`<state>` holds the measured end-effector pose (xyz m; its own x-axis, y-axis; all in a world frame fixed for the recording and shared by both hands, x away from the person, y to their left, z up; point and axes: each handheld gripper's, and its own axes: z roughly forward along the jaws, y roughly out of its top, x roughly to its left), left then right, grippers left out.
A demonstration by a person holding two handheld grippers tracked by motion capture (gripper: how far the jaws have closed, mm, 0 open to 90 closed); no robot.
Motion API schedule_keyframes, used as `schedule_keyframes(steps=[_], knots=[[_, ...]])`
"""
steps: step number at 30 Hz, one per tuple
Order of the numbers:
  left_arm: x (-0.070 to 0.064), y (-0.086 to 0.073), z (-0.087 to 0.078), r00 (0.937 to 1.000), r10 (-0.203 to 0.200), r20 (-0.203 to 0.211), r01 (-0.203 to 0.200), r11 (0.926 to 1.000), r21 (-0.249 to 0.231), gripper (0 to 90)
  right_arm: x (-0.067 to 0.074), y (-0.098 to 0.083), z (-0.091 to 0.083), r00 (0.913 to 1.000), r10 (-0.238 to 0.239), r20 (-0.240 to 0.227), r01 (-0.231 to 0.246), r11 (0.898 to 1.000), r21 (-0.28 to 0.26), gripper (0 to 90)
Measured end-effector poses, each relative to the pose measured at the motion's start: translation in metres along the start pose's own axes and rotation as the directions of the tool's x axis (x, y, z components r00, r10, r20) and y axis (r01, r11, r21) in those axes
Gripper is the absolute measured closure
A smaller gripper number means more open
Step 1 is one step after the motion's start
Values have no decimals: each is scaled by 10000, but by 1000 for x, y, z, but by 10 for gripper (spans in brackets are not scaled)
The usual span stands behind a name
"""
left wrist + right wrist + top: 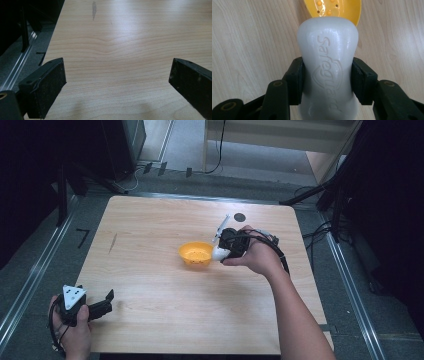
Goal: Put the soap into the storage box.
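Two sets of tongs are in my hands. My right tongs are clamped on a white soap bar, one black pad pressed to each flank at its narrow waist; raised "Safeguard" lettering runs along the face turned to the right gripper view. In the high view the same right tongs sit just right of the worktop's middle, my right hand wrapped round the body, and the soap pokes out toward the left. I hold the bar in the air, its far end at the near rim of a yellow dish, a shallow piece with small holes through its floor. From above, the dish stands on the worktop just left of the soap; I cannot tell whether the two touch.

My left tongs rest at the near left corner of the worktop, held in my left hand, well apart from the dish. In the left gripper view the left tongs stand wide apart with bare wood between the pads.

Farther out, a small dark disc lies near the far edge.
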<state>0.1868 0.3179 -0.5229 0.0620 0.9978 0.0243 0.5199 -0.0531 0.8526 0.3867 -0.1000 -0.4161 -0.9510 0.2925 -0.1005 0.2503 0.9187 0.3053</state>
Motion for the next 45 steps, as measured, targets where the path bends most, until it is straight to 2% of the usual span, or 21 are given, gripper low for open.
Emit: schedule_keyframes(steps=[2,5,7,9,11,13,15,17,24,27,32,35,41,43,45], knots=[[0,0,0,10000,16,-33,-16,10000,-11,11,-2,4,0,9996,-253,118,254,9997,-39,503],[-1,0,0,10000,39,-38,-39,10000,-13,11,-4,8,-1,9995,-269,167,273,9993,-253,503],[-1,0,0,10000,43,-39,-44,10000,-19,11,-6,12,0,9986,-478,203,483,9986,-228,503],[-1,0,0,10000,43,-47,-43,10000,-28,11,-8,16,2,9943,-956,461,966,9951,-199,503],[-1,0,0,10000,47,-3,-48,10000,-61,11,-9,18,2,9938,-982,514,995,9947,-239,503],[-1,0,0,10000,57,-2,-57,10000,-64,11,-12,19,4,9940,-1036,356,1053,9933,-474,503],[-1,0,0,10000,65,-15,-65,10000,-56,11,-13,19,7,9897,-1410,240,1422,9879,-626,503],[-1,0,0,10000,59,-23,-60,10000,-36,11,-14,20,11,9878,-1550,144,1556,9859,-614,503],[-1,0,1,10000,85,-13,-85,10000,22,11,-16,26,14,9775,-2092,254,2103,9762,-534,502],[-2,0,1,9999,82,-90,-82,10000,53,47,-17,30,15,9722,-2323,300,2337,9708,-536,503],[-2,0,0,9997,4,-230,-7,9999,-105,45,-18,36,18,9689,-2465,215,2474,9667,-657,502],[-1,-1,0,9998,42,-169,-44,9998,-167,37,-17,39,23,9649,-2614,250,2625,9630,-614,502],[-1,-1,-1,9999,111,-27,-112,9998,-159,37,-19,46,29,9645,-2638,133,2641,9627,-595,502],[-1,-1,-1,10000,89,11,-89,9998,-170,37,-19,50,31,9580,-2864,130,2867,9567,-493,502],[-1,-1,-1,10000,76,21,-76,9998,-188,34,-18,55,31,9575,-2885,60,2884,9563,-478,502]])
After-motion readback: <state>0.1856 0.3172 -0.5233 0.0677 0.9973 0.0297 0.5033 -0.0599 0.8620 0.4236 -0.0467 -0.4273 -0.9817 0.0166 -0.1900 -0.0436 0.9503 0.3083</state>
